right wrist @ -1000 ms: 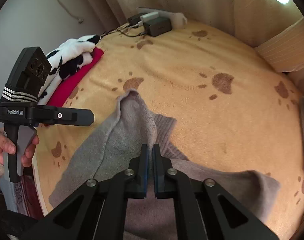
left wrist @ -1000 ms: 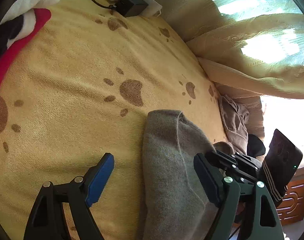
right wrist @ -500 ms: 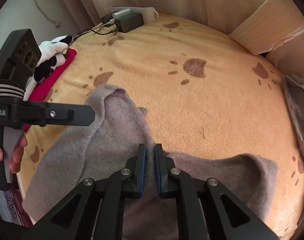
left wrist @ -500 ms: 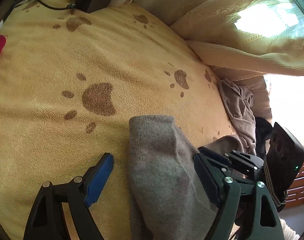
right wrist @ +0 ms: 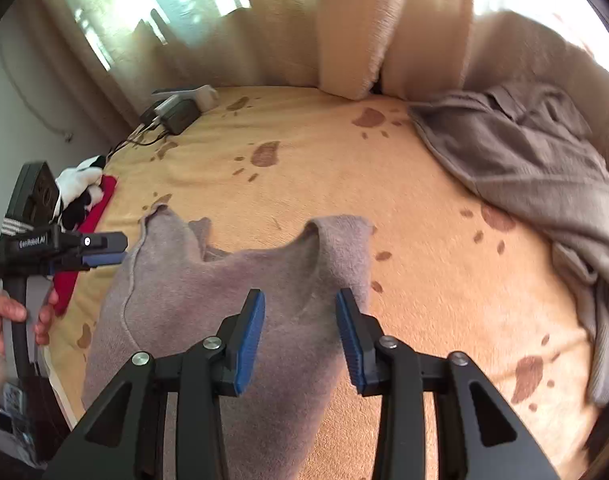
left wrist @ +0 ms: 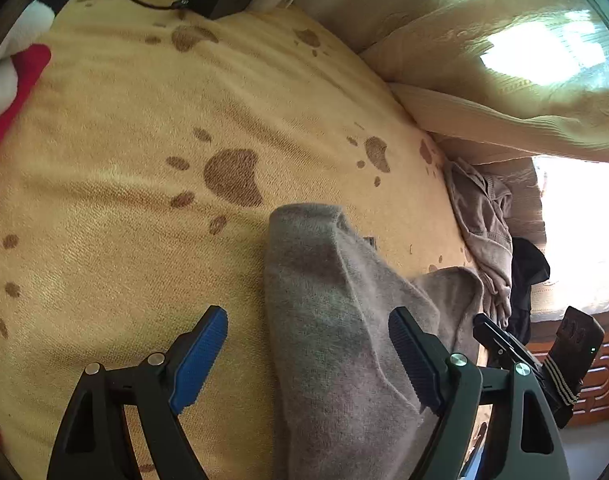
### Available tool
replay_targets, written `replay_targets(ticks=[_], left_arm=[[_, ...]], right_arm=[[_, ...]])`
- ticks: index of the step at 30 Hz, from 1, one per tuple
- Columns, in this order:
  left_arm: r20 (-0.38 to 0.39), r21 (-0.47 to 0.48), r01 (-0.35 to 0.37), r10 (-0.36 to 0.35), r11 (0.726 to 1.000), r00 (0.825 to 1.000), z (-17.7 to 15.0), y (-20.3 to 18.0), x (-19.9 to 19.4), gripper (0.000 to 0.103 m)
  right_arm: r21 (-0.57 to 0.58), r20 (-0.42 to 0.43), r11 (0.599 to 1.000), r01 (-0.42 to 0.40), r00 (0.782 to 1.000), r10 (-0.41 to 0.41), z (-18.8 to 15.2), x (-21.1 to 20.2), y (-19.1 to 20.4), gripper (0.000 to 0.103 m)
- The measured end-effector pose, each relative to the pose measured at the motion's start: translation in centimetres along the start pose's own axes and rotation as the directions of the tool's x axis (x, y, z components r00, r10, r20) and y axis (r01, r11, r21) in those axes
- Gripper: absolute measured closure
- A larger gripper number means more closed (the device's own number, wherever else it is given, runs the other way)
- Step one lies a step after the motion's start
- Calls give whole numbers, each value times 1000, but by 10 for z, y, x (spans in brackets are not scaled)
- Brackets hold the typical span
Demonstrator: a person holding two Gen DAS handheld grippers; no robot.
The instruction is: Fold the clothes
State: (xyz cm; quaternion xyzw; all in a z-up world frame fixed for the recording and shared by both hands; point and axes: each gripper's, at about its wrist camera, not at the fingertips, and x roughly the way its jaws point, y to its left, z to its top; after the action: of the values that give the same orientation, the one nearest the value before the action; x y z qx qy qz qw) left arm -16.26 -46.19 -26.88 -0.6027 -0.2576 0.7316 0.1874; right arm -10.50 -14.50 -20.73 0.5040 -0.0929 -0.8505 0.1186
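A grey knitted garment [left wrist: 324, 300] lies partly folded on the yellow paw-print blanket [left wrist: 144, 120]. My left gripper [left wrist: 306, 356] hangs open over its left part, blue pads wide on either side and not pressing it. My right gripper [right wrist: 300, 336] is over the right fold of the same grey garment [right wrist: 224, 280], its jaws opening. The cloth lies below and between the pads, free of both. In the right wrist view the left gripper [right wrist: 64, 248] sits at the left edge, held by a hand [right wrist: 8, 316].
A crumpled brown-grey garment [right wrist: 524, 168] lies along the blanket's right side, below the curtains. A power strip with a black adapter [right wrist: 176, 112] and cables sits at the far corner. A black-and-white plush on red cloth [right wrist: 84, 184] lies at the left edge.
My right gripper was shut on a fold of the grey garment. It has let go, its jaws have parted, and it has swung right while rolling. The left gripper has hardly moved.
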Motion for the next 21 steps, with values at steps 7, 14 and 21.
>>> replay_targets(ticks=[7,14,21], left_arm=[[-22,16,32,-32,999,999,-2,-16,9,19],[-30,86,75,-73,993,997,-6,-37,11,19],[-18,168,55,-53,984,998,-14,-49,6,19]], right_arm=[[-48,50,999,-15,999,17,16,-2,11,57],[-260,-61,952,-159,987,148,44,40,65,55],[-214,-166,934,-286,953,254,73,83,79,51]])
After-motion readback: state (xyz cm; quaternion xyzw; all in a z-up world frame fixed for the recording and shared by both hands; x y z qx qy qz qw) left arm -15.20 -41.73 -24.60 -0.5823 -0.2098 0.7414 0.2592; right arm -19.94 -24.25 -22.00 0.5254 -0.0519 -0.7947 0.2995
